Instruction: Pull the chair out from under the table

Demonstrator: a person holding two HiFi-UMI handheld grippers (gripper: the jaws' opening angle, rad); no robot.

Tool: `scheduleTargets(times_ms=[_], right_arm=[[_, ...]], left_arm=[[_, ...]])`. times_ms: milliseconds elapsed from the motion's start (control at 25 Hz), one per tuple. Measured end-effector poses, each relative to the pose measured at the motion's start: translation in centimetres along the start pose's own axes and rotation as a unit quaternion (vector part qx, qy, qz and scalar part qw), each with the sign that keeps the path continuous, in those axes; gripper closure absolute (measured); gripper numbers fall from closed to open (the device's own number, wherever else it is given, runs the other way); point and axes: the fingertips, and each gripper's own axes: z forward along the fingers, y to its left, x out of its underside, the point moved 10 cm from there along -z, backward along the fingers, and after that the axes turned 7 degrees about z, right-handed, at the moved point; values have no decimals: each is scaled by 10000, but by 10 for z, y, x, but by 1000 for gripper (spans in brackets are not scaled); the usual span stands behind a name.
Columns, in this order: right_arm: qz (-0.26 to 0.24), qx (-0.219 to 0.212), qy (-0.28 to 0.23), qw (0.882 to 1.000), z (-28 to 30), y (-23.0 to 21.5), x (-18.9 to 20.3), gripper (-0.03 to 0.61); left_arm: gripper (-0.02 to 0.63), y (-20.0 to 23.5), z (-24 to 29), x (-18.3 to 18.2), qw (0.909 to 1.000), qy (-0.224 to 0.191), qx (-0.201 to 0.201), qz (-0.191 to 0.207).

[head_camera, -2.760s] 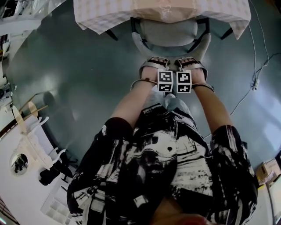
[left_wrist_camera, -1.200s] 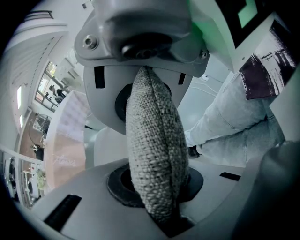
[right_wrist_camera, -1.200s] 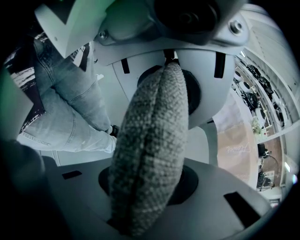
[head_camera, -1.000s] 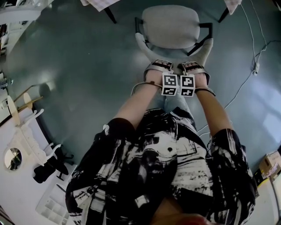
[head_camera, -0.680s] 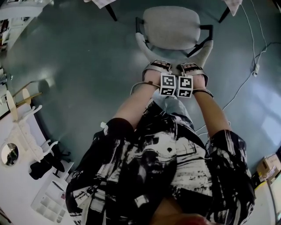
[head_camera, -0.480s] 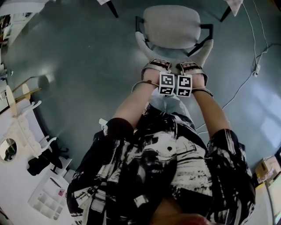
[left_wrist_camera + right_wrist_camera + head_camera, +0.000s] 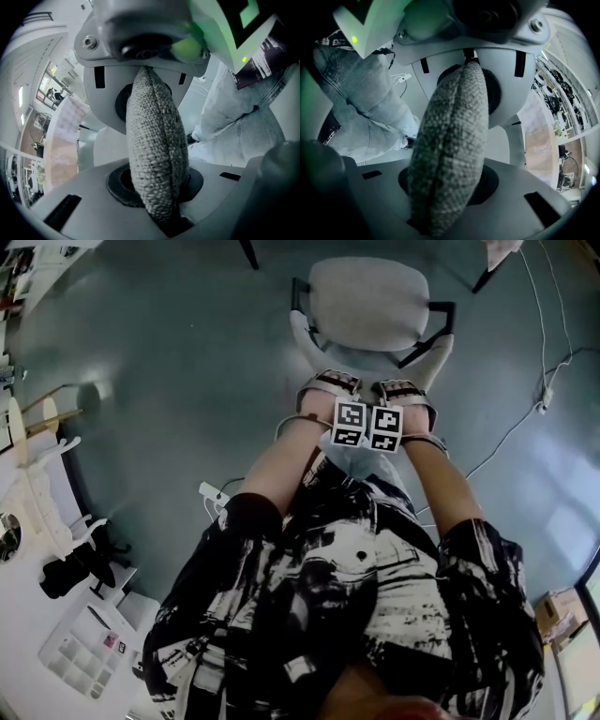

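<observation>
In the head view the grey office chair [image 7: 367, 304] stands on the floor in front of the person, its seat fully in sight. Both grippers sit side by side on the top edge of its backrest [image 7: 307, 337]: the left gripper [image 7: 328, 390] and the right gripper [image 7: 403, 395], marker cubes touching. The left gripper view has the grey woven backrest fabric [image 7: 157, 117] squeezed between its jaws. In the right gripper view the same fabric [image 7: 454, 122] is likewise pinched. Of the table only a leg [image 7: 249, 253] and a tablecloth corner [image 7: 502, 247] show at the top edge.
A white bench with a compartment tray [image 7: 80, 652] and tools runs along the left. A cable [image 7: 525, 418] trails over the grey floor at the right, and a white power strip [image 7: 214, 493] lies near the person's leg. A cardboard box [image 7: 553, 610] sits at the right edge.
The chair has come away from the table with both grippers still on its backrest. The tablecloth that covered the seat has slid out past the top of the view.
</observation>
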Motion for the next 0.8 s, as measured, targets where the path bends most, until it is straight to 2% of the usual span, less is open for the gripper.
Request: scheduleTargets(times_ms=[120,400,600,800], right_arm=[[14,-21,-12,10000,2,23,3,477],[-14,-22,-7,10000,-4,42,4,477],[-18,-32,7,10000,-5,58,-10,477],[-30,-30,13,10000,-4,61,-11,476]], left_arm=[[545,-20,4,-12,10000,1,7,1],[545,-35,0,-24,10000,18,-12,-16],[545,-56,-6,-20,10000,-7,-12,-29],[545,-59,-6,-20,10000,-6,-10,-20]])
